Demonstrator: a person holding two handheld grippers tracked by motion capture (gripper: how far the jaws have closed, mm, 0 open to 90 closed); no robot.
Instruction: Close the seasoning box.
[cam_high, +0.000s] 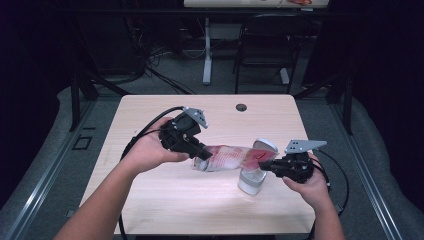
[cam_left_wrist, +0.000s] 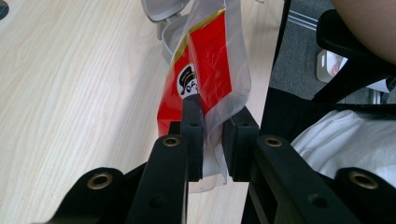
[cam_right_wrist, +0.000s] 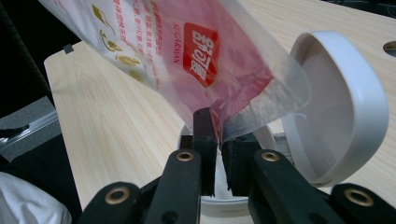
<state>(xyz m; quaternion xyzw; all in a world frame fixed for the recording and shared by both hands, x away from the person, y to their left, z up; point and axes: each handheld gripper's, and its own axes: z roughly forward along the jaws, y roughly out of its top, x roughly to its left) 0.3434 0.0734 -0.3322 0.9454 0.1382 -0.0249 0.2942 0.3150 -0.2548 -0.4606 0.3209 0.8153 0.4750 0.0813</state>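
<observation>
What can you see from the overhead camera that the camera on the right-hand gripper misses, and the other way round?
From the high view: both hands, the left gripper pinching one end of the plastic bag, the whole table, and a chair beyond it.

From the right gripper view: close detail, with the right gripper clamped on the bag's clear edge, red printing on the film, and the hollow inside of the white bin's flipped-up lid.

Both show the bag stretched above the white bin on the pale wooden table.

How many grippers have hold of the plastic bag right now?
2. The left gripper pinches the plastic bag at its left end; the right gripper pinches its right end, above the open white bin.
</observation>
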